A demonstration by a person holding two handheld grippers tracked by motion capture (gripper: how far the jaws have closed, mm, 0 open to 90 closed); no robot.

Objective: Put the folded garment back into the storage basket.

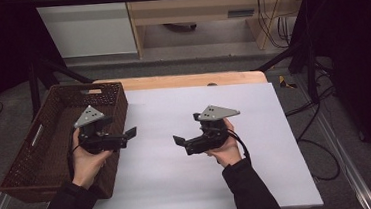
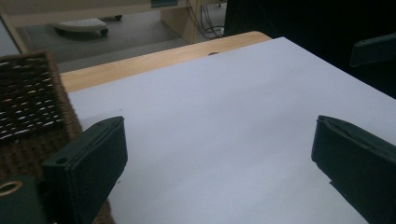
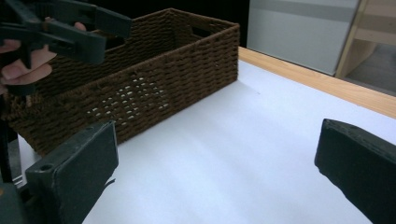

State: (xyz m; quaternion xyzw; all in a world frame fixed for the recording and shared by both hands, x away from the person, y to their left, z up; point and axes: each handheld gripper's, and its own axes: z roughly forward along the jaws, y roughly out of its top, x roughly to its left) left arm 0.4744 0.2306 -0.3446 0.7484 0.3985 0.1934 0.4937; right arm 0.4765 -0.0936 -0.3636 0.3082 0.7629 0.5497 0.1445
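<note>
**At the table's left edge, a wicker basket beside two spread grippers**

At the left edge of the table sits the basket (image 1: 58, 139), a long rectangular box woven from dark brown wicker, with slot handles cut into its side walls and small gaps in the weave where light comes through. The part of its inside seen from the high view holds nothing; the near end is hidden behind the hand. It overhangs the left edge of the white sheet (image 1: 202, 148), a smooth, matt, flat cover that spreads across most of the tabletop.

The left gripper (image 1: 128, 134) is held just above the basket's right wall, pointing right across the sheet, its jaws wide apart with nothing between them; its own view shows the two black, blocky pads far from each other over bare white surface. The right gripper (image 1: 179, 140) hangs over the middle of the sheet, aimed left toward the basket, its jaws likewise spread and empty. The two grippers face each other, well apart.

Beyond the sheet a strip of pale wooden tabletop (image 1: 181, 80) with a rounded edge runs along the far side
</note>
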